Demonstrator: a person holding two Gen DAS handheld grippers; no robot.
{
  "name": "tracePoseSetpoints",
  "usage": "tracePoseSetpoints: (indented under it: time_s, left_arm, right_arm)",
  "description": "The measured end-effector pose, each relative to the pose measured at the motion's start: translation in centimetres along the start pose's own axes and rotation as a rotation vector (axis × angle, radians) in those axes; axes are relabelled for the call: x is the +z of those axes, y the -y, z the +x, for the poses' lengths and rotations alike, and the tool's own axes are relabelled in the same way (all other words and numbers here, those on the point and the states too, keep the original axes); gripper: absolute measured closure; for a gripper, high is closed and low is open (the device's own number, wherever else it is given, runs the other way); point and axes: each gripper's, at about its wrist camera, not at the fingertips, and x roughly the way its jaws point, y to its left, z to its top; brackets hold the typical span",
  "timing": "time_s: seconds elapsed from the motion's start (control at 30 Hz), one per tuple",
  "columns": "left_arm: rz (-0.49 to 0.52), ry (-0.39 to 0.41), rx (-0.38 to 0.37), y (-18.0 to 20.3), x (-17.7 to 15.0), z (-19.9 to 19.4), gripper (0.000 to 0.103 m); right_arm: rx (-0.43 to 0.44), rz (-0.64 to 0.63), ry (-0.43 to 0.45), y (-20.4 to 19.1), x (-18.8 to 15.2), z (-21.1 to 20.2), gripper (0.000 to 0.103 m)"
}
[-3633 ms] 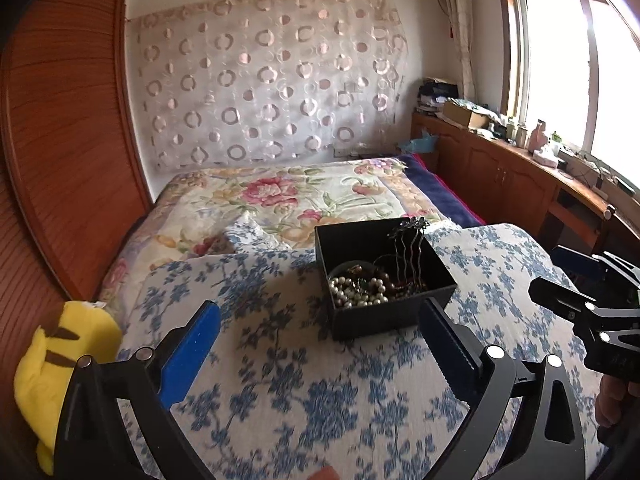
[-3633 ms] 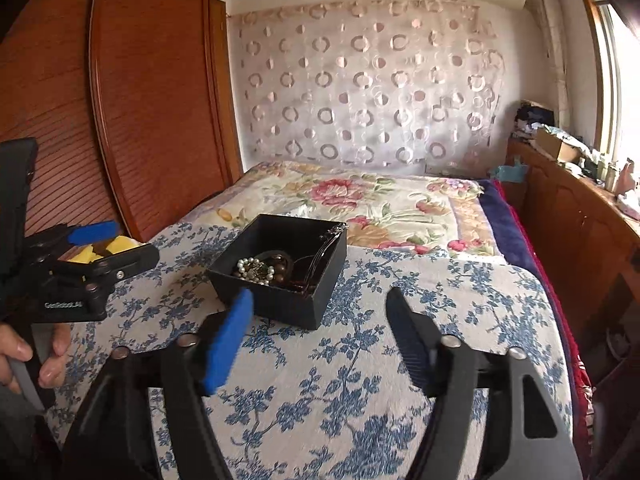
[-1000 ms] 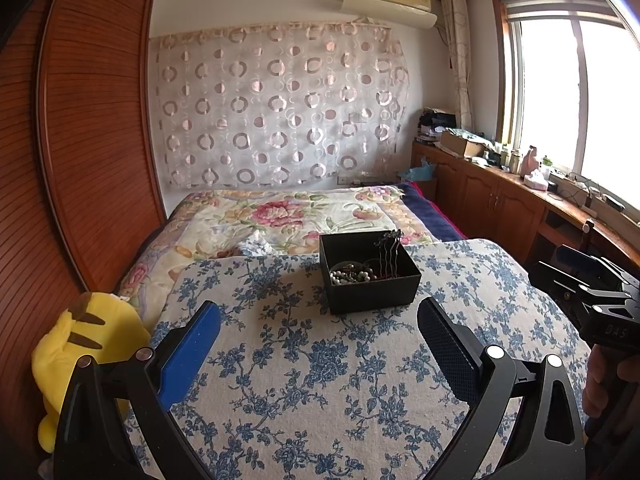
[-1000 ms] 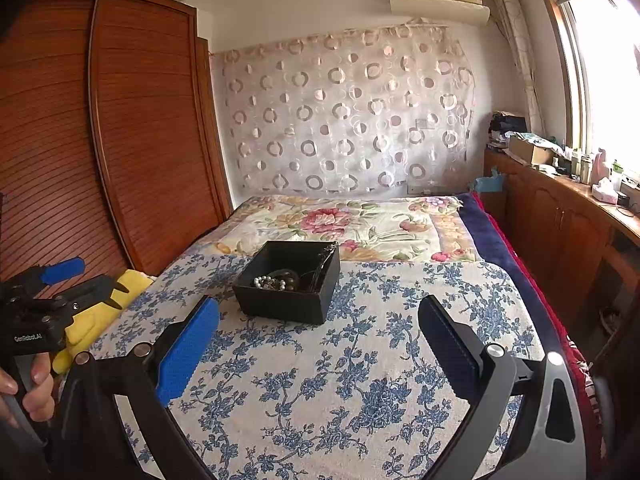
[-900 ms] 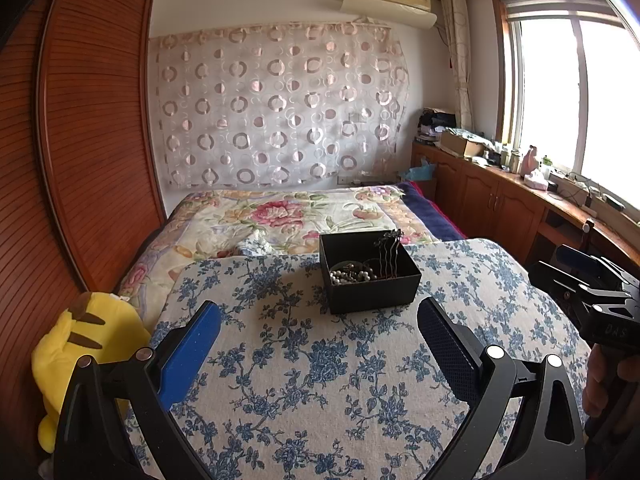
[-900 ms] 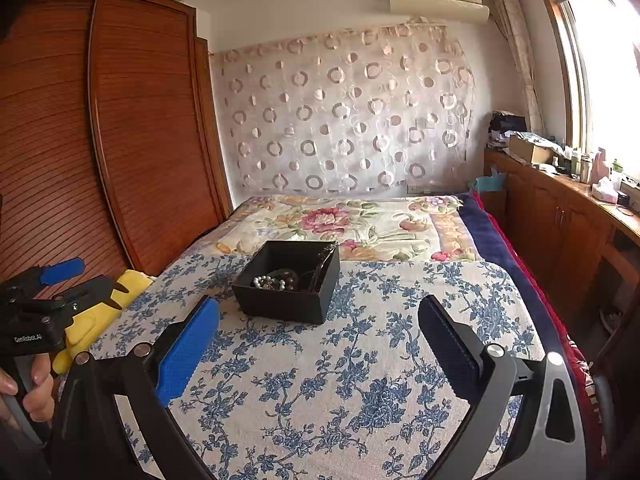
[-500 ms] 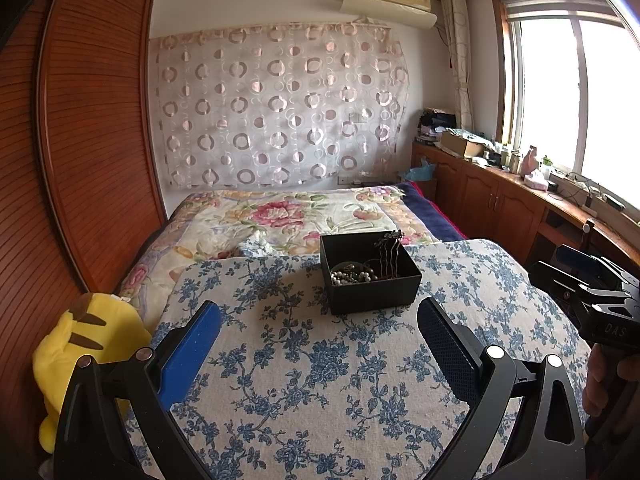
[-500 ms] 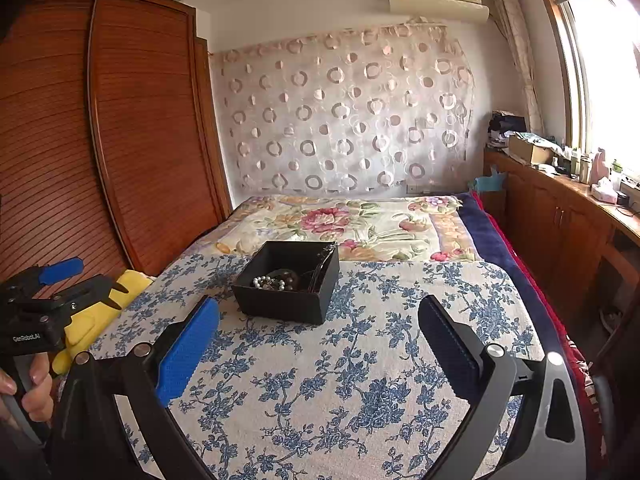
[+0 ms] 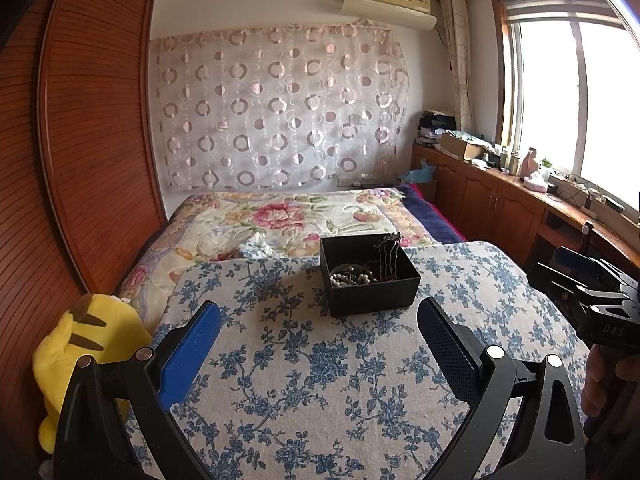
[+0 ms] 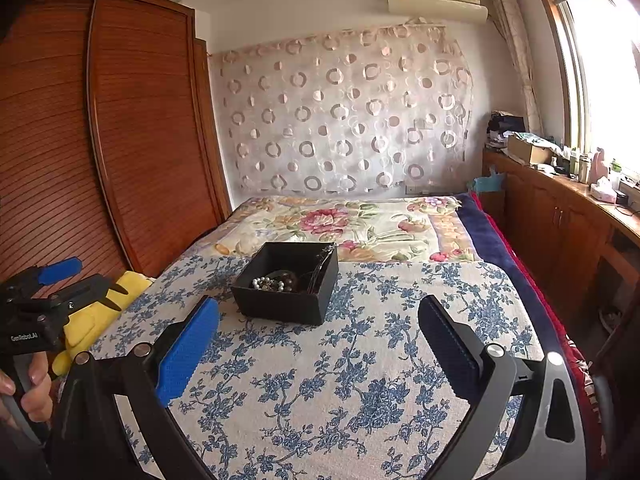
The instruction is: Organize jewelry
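Note:
A black open box (image 9: pixel 370 282) (image 10: pixel 286 288) sits on the blue-flowered cloth (image 9: pixel 320 360) (image 10: pixel 340 360) on the bed. It holds a pearl bead strand (image 9: pixel 350 279) (image 10: pixel 267 284), dark jewelry and a dark hair comb (image 9: pixel 388 258) leaning on its right wall. My left gripper (image 9: pixel 318 326) is open and empty, well short of the box. My right gripper (image 10: pixel 318 326) is open and empty, also short of the box. Each gripper shows at the edge of the other's view: the right one (image 9: pixel 592 292) and the left one (image 10: pixel 60 280).
A yellow plush toy (image 9: pixel 76 356) (image 10: pixel 100 312) lies at the bed's left edge by the wooden wardrobe (image 9: pixel 80 160). A flowered quilt (image 9: pixel 288 220) covers the far bed. Wooden cabinets (image 9: pixel 500 208) with clutter run under the window on the right.
Since 3.6 s ago both grippers have pulled back and up from the box and the right one opened wider. Over the last second nothing has visibly moved.

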Motion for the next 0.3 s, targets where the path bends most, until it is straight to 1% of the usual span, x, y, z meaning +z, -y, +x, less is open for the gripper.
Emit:
tracePoseSetpoints:
  time_s: [0.3]
  left_arm:
    - [0.0, 0.002, 0.0, 0.12, 0.18, -0.07, 0.008]
  right_arm:
    - [0.002, 0.003, -0.001, 0.13, -0.24, -0.13, 0.003]
